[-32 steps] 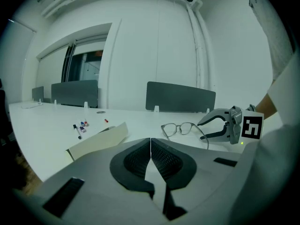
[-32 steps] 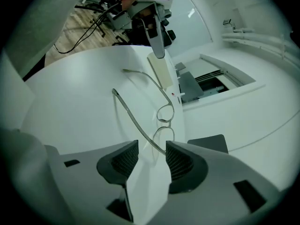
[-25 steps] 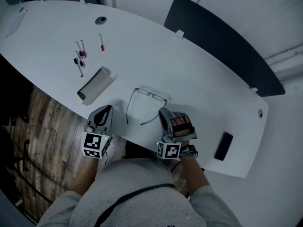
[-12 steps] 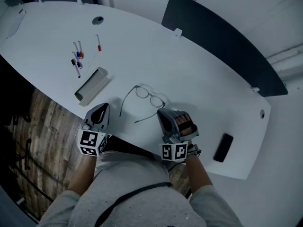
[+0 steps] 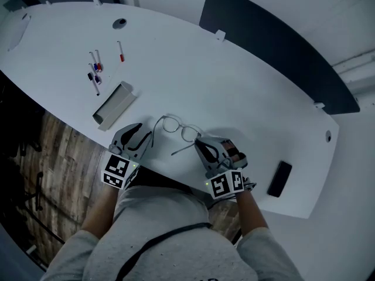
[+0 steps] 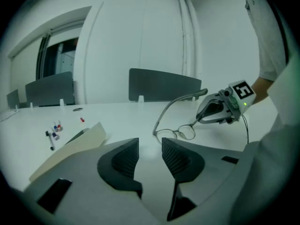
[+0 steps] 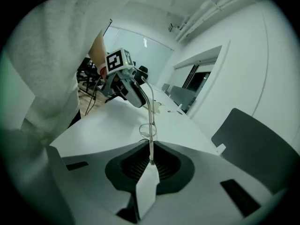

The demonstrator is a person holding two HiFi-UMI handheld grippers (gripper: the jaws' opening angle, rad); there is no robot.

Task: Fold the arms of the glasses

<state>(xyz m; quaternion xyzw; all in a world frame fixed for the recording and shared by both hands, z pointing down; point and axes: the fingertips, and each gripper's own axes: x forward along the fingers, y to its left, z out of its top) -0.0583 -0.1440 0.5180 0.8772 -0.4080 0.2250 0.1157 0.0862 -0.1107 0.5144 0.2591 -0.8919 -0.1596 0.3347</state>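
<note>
Showing thin wire-framed glasses (image 5: 179, 130) resting near the front edge of the white worktop (image 5: 234, 81), between the two tongs; light and springy, probably easily bent, best taken by a temple arm rather than the lenses; right tongs (image 5: 199, 145) pressed together on the tip of one temple arm (image 7: 151, 121); left tongs (image 5: 145, 137) opening, nothing between them, the other arm just beside.

a loose grey short-sleeved shirt (image 5: 164, 221), sleeves (image 5: 79, 244) ending near the elbows; a thin dark strap (image 5: 158, 242) slants across the chest.
</note>
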